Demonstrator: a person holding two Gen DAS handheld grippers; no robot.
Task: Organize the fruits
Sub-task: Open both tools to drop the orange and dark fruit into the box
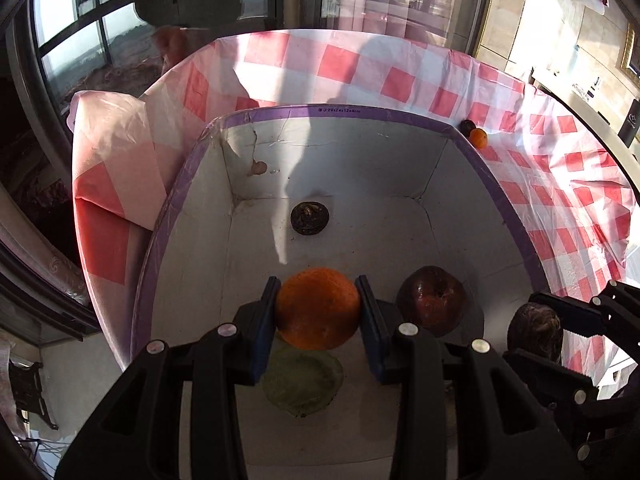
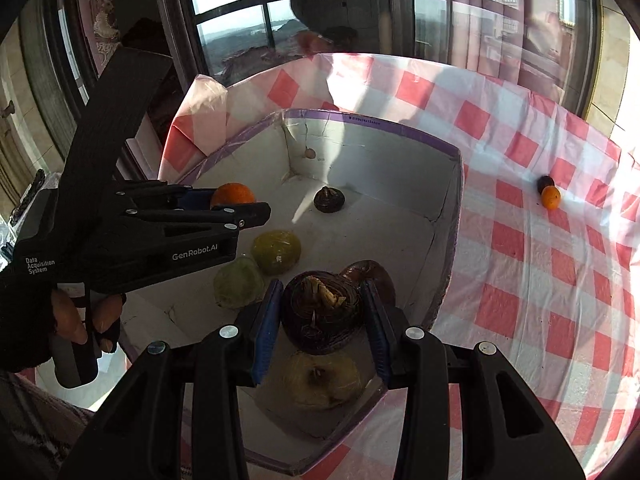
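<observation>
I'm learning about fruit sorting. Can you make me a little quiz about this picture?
1. True or false: the left gripper is shut on the orange.
2. What does the right gripper hold? A) a banana B) a dark brown ridged fruit C) nothing
3. Where do the small orange fruit and the small dark fruit lie?

Key:
1. True.
2. B.
3. Outside the white box, side by side on the checked cloth.
</observation>
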